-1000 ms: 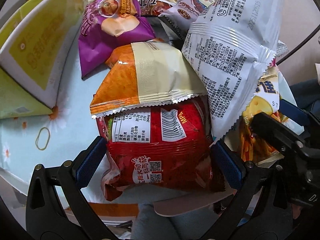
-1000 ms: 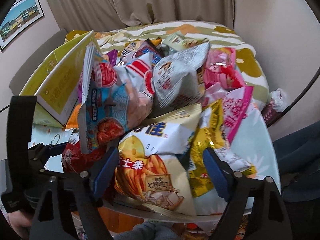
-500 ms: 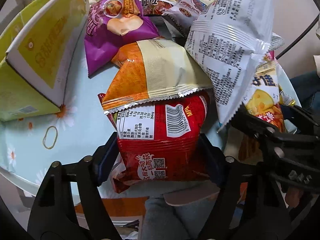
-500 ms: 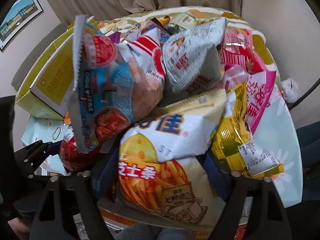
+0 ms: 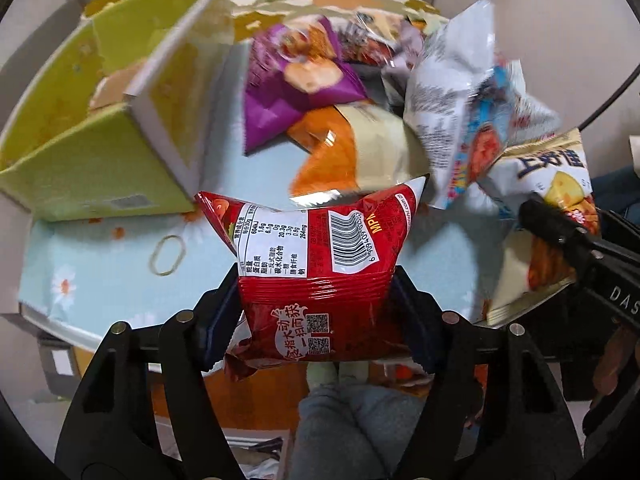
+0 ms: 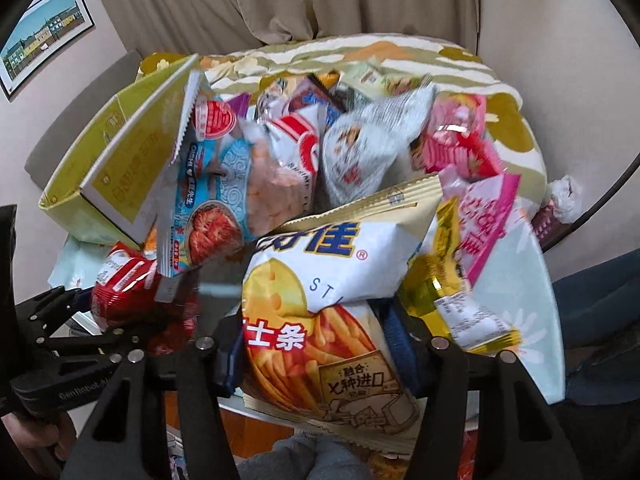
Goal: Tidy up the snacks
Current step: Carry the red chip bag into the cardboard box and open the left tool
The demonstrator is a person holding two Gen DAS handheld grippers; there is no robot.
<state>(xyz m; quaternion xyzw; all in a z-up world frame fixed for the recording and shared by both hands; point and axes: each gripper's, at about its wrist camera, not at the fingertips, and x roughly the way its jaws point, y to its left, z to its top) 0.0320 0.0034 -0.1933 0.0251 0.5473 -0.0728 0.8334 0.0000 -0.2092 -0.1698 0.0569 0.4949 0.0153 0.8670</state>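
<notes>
Lifted off the flowered table [image 5: 100, 280] now: red bag [image 5: 316, 280] pinched in left gripper [image 5: 316, 316], jaws just closed; cheese-stick bag [image 6: 320, 320] clamped in right gripper [image 6: 316, 356], likely bound for yellow-green box [image 5: 92, 176].

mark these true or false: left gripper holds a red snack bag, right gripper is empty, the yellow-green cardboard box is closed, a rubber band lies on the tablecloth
1. The left gripper holds a red foil snack bag. True.
2. The right gripper is empty. False: it is clamped on a white-and-yellow cheese-stick bag.
3. The yellow-green cardboard box is closed. False: its flaps stand open.
4. A tan rubber band lies on the light blue flowered tablecloth. True.
</notes>
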